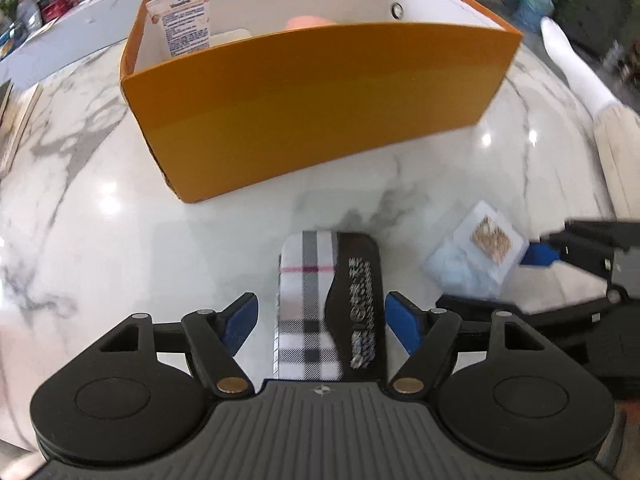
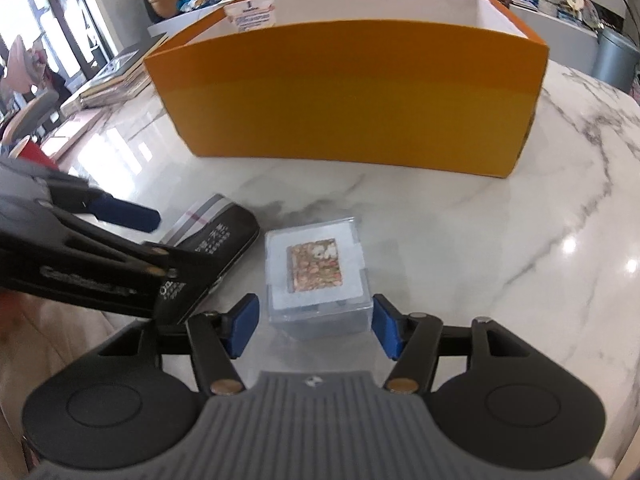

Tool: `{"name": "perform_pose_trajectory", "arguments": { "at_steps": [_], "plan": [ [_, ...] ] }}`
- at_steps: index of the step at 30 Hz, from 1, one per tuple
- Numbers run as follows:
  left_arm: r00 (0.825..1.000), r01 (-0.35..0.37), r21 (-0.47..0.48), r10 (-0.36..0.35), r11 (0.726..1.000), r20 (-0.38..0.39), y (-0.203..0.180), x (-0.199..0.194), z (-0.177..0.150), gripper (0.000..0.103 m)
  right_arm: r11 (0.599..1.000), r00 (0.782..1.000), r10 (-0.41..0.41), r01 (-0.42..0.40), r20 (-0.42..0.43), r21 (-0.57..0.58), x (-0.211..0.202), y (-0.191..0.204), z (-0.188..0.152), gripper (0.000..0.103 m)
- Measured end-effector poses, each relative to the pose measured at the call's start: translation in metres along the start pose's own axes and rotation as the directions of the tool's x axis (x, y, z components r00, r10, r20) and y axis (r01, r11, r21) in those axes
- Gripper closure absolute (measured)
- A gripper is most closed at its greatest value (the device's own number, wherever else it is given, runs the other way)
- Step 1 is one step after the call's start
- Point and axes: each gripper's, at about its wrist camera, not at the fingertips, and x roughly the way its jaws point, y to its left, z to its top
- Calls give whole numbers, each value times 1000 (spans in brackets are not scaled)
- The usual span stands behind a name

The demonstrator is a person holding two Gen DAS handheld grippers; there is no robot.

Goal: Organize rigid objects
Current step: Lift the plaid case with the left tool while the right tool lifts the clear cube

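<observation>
A flat case (image 1: 328, 300) with a plaid and black lid lies on the marble table (image 1: 120, 220). My left gripper (image 1: 322, 324) hangs over the case's near end, jaws open, a blue pad on each side and a gap on the left. A clear plastic box (image 2: 316, 280) with a patterned square on top sits to the right of the case (image 2: 216, 240). My right gripper (image 2: 316, 328) straddles that box's near end with narrow gaps, open. The clear box (image 1: 476, 252) has a right fingertip (image 1: 540, 256) at its edge. An open orange box (image 1: 312, 120) stands beyond.
The orange box (image 2: 352, 92) holds a printed white packet (image 1: 184, 20) and a pink-orange item (image 1: 308, 22). A white and beige roll (image 1: 580, 80) lies at the table's right. Books (image 2: 112, 80) are stacked at the left, and a grey bin (image 2: 616, 60) stands behind.
</observation>
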Motion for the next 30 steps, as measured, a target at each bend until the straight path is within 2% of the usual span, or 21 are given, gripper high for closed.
{"name": "perform_pose_trajectory", "arguments": {
  "at_steps": [5,8,12,18,20,27,30],
  "plan": [
    [1000,-16,149,17,989,-9,-14,-2,-8,18,998,1000,10,-10,13,56,-6,-11,0,42],
    [1000,-7,159,10,987,-20,-19,4,-13,18,997,1000,19,-21,24,79,-8,-15,1,42],
    [998,-43,204,50,978,-30,-28,11,-16,21,998,999,33,-35,42,53,-8,-10,1,42],
    [999,-44,190,49,981,-19,-29,12,-14,22,999,998,32,-33,51,28,-4,-6,3,42],
    [999,-35,189,39,981,-15,-28,11,-15,27,999,998,31,-32,53,27,-3,-5,3,42],
    [999,-36,176,37,984,1,-27,10,-17,28,1000,997,10,-10,71,4,0,-4,6,42],
    [999,-44,174,42,984,12,-28,9,-19,29,1000,998,5,-5,65,-4,1,-3,6,45]
  ]
}}
